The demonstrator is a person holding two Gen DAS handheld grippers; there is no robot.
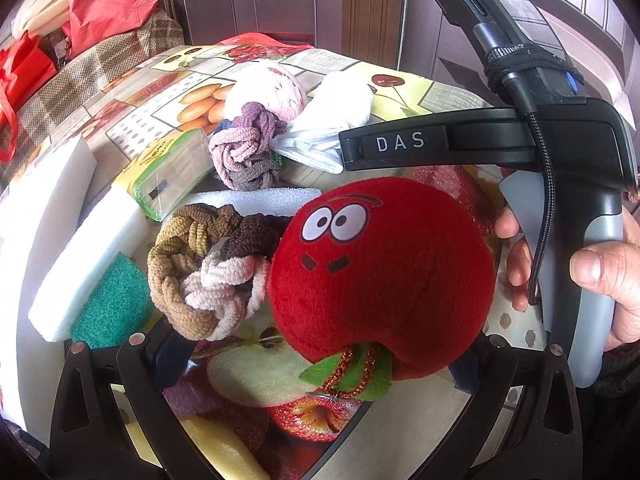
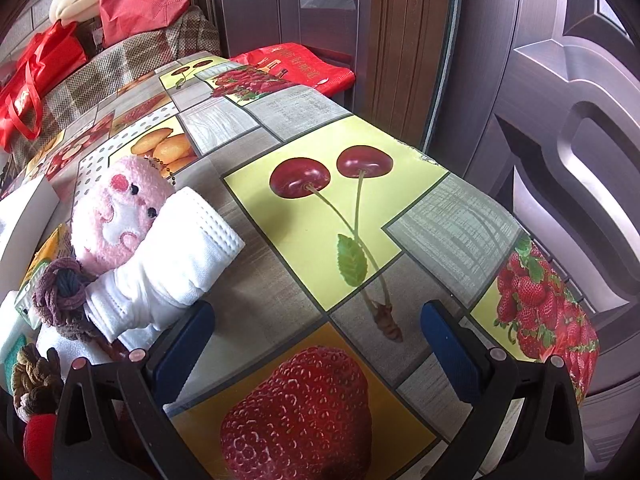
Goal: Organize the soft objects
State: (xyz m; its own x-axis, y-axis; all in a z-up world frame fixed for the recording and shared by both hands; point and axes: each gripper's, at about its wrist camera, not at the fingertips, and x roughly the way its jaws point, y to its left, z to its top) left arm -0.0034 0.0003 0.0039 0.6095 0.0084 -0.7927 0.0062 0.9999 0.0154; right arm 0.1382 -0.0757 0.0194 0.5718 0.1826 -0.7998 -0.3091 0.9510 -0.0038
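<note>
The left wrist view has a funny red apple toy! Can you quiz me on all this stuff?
1. True or false: the right gripper is open, with nothing between its fingers.
2. What sits between the left gripper fingers? A. green sponge B. red apple plush C. tissue pack
3. Fill in: the pink plush touches a white ___.
Key: 1 true; 2 B; 3 sock.
</note>
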